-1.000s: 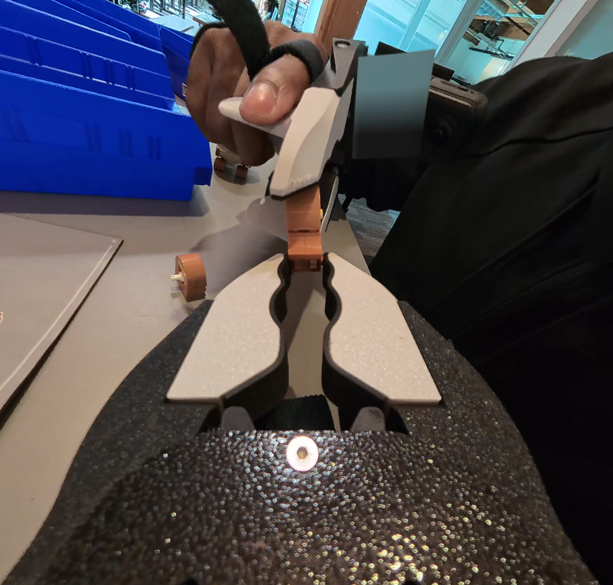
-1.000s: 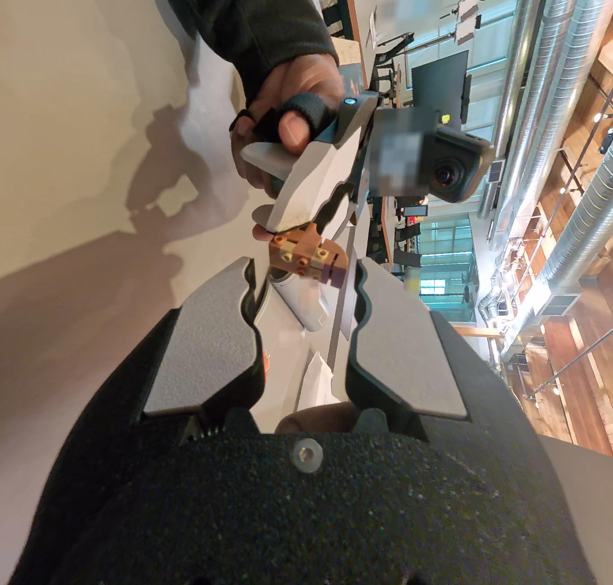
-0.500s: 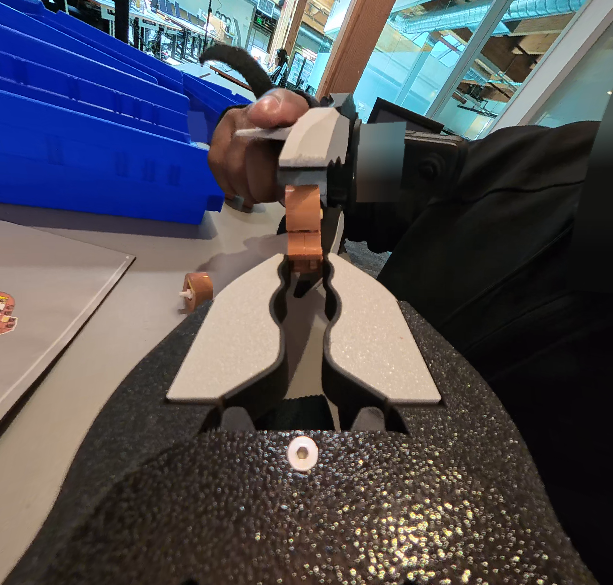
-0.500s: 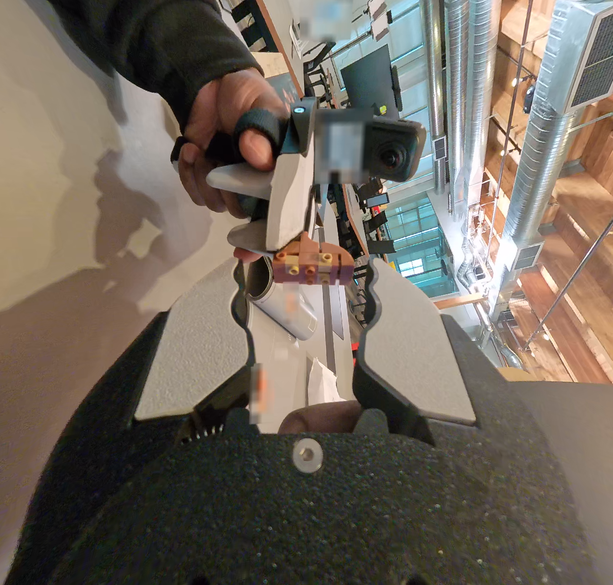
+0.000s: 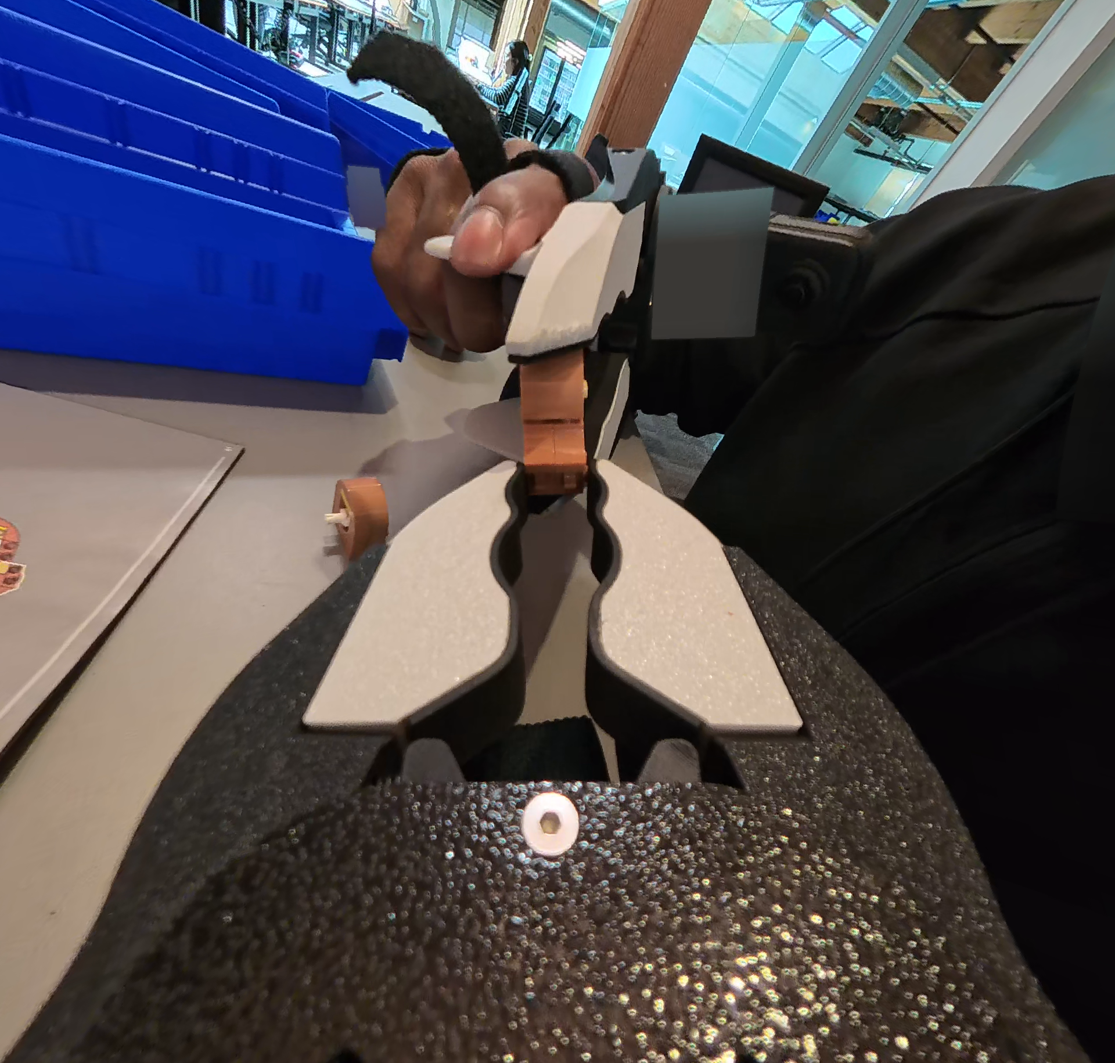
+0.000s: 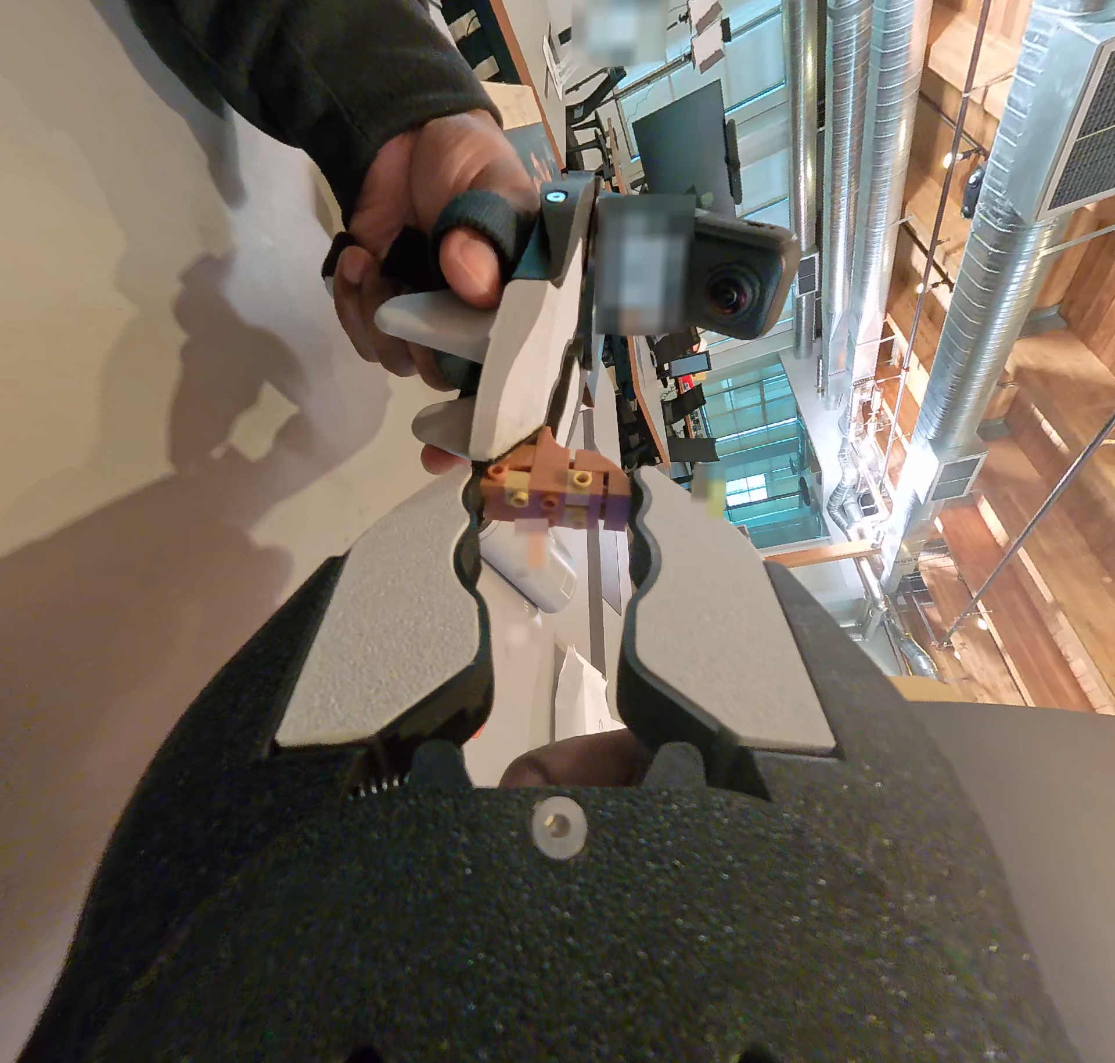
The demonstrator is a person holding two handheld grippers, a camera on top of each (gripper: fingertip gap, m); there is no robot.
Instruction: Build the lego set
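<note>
Brown toy-brick assembly (image 5: 554, 431) is being pinched by both grippers above the grey table (image 5: 253, 455). Left gripper (image 5: 554, 479) is clamping one narrow end; right gripper (image 6: 552, 491), wider apart, is pressing its long sides. Brown plastic wheel (image 5: 361, 515) is lying nearby.

Both grippers meet nose to nose, the left gripper (image 5: 554, 479) with jaws pinched narrow on a brown block piece (image 5: 552, 431), the right gripper (image 6: 552, 506) with wider jaws closed around the same piece, each in a strapped hand (image 6: 422, 262).

Blue bins (image 5: 181, 238) block left; brown wheel (image 5: 362, 518) nr claw; table (image 5: 253, 431) betw free.
</note>
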